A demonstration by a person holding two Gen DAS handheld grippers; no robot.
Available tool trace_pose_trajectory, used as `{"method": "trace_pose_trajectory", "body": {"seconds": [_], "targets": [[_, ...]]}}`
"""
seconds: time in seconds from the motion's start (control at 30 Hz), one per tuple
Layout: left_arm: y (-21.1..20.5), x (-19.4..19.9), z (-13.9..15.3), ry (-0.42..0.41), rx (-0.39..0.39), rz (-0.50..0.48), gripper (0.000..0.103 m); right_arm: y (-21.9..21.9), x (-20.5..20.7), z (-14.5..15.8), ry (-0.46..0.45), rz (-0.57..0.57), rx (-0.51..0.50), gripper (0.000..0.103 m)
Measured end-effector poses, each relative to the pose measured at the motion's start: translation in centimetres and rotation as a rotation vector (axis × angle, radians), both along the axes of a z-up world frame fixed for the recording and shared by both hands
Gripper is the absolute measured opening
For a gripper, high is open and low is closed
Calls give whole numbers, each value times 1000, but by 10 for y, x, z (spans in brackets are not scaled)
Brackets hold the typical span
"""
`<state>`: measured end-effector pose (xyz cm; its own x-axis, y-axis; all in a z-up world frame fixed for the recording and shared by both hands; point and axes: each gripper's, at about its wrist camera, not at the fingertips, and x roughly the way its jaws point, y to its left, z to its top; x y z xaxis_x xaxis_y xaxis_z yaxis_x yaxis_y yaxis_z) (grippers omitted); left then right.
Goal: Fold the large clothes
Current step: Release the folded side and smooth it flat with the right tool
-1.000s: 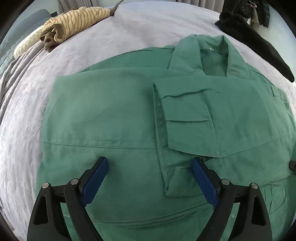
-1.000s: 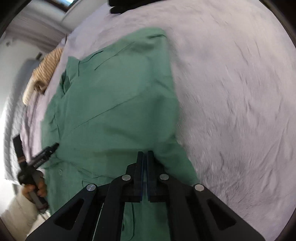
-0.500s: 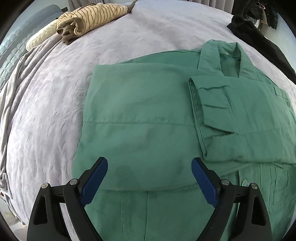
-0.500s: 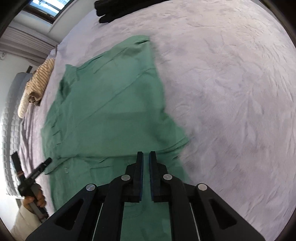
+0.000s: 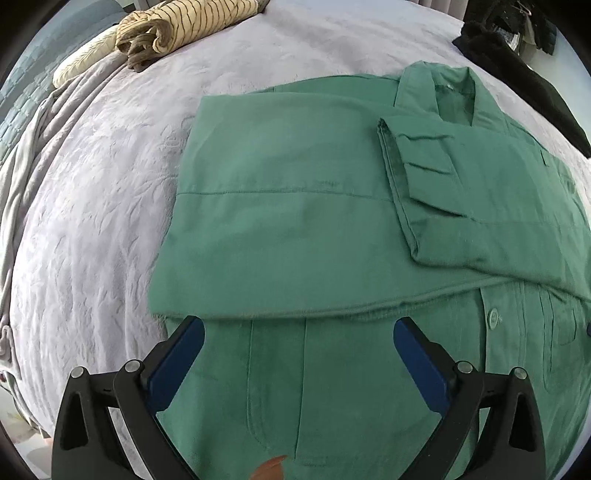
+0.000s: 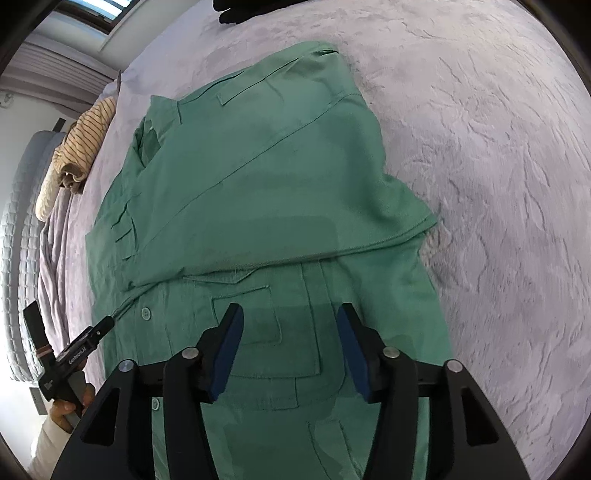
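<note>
Partly folded: green shirt [image 5: 295, 221] on the bed [image 5: 92, 184], 2 sleeves crossed toward 12 o'clock, hem at 6 o'clock left unfolded, left gripper [image 5: 299, 354] and right gripper [image 6: 290, 341] both spread, empty.

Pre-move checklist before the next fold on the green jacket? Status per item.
1. Left gripper open, holding nothing: ok.
2. Right gripper open, holding nothing: ok.
3. Both sleeves folded across the green jacket, cuff lying flat: ok.
4. Hem within reach of both grippers: cannot tell, it lies below both views.
5. Striped garment and black garment apart from the jacket: ok.
6. Bedspread beside the jacket free of stray items: ok.
</note>
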<state>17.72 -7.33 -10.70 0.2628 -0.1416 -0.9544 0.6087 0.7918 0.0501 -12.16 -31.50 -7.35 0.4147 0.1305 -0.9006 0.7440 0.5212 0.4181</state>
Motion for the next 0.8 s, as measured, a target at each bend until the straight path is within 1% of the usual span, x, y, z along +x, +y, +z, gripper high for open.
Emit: {"method": "trace_pose_trajectory", "body": {"seconds": [0.03,0.1,0.2,0.27,0.33,0.37,0.4,0.5,0.7,0.8], "targets": [[1,-2,1,0,6,-5,103,2,0,1,-1,1,-1,64],[2,-4,1,0,19,-8,103,6,1,4,-9,3,-6,72],[3,-7,3,9,25,-6,103,12,2,12,-20,14,-34,79],[3,-12,4,14,30,-6,103,17,3,17,-26,14,-58,88],[4,-21,6,18,31,-8,103,22,4,21,-31,25,-74,89],[4,-23,7,20,32,-11,103,23,5,22,-29,31,-75,93],[4,-25,8,23,31,-13,103,25,6,23,-29,34,-77,102],[4,-32,11,27,32,-17,103,30,8,23,-37,48,-79,103],[6,-47,16,35,52,-19,103,43,13,18,-3,72,-21,103],[10,-54,21,23,64,-7,103,49,14,18,9,70,12,103]]}}
